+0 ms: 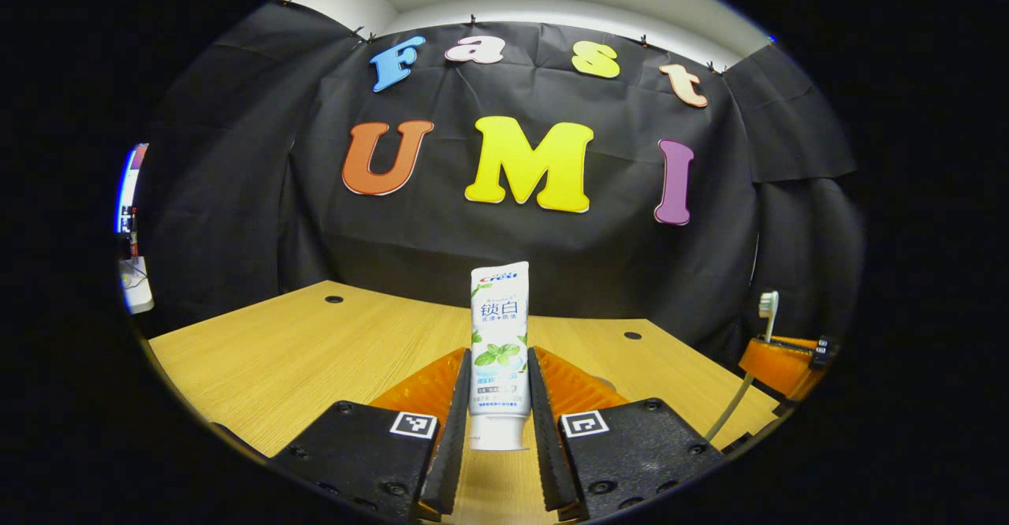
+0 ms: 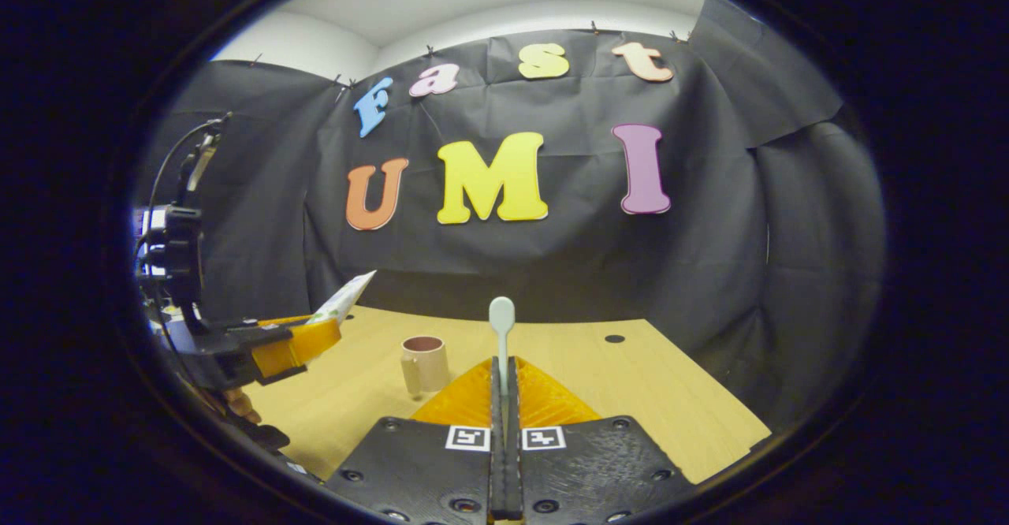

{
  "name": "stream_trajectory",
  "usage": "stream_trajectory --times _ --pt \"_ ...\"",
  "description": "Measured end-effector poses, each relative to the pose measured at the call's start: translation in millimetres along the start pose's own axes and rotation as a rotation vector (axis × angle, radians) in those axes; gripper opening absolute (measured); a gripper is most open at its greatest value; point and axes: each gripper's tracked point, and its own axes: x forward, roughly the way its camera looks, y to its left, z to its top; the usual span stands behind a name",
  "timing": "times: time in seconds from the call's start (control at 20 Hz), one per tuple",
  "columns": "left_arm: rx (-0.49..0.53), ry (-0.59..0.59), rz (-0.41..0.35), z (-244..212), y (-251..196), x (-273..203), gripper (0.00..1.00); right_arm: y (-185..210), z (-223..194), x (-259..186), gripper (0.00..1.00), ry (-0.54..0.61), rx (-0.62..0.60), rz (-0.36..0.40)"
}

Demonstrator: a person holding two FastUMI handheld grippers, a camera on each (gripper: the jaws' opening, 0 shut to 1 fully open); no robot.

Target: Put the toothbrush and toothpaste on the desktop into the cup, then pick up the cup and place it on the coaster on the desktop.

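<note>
The left gripper (image 1: pixel 499 399) is clamped on the toothpaste (image 1: pixel 500 336), held upright above the desk (image 1: pixel 315 336); the right gripper (image 2: pixel 504 399) is pinched nearly closed on the toothbrush (image 2: pixel 502 328), head up. The cup (image 2: pixel 424 363) stands near the desk's middle, toward the far edge. Either long item could likely catch the rim and tip the light cup if lowered off-centre.

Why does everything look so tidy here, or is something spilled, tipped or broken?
Nothing stands out. The left tongs hold the toothpaste upright, the right tongs hold the toothbrush head-up, and the cup stands upright on the desktop.
</note>
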Motion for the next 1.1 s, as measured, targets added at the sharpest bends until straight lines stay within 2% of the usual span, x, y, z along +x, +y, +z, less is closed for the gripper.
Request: stream_trajectory --times 0.2,0.45,0.55,0.7,1.1 --pt "0.014 -0.057 0.008 27.4 3.0 58.5 0.43 0.5 -0.6 -0.5 0.00 0.013 0.014 0.020" --pt "0.040 -0.076 -0.100 22.8 -15.1 134.0 0.43 -7.7 3.0 2.5 0.00 -0.001 0.012 -0.004" --pt "0.039 -0.083 -0.101 16.7 -9.1 153.3 0.43 -9.7 3.3 3.2 0.00 -0.001 0.019 -0.005" --pt "0.043 -0.068 -0.095 5.6 -4.1 168.2 0.43 -16.0 5.1 4.1 0.00 -0.005 0.025 -0.016" --pt "0.036 -0.033 -0.088 -6.1 -4.0 171.2 0.45 -14.2 -0.7 9.1 0.00 0.016 0.040 -0.006"
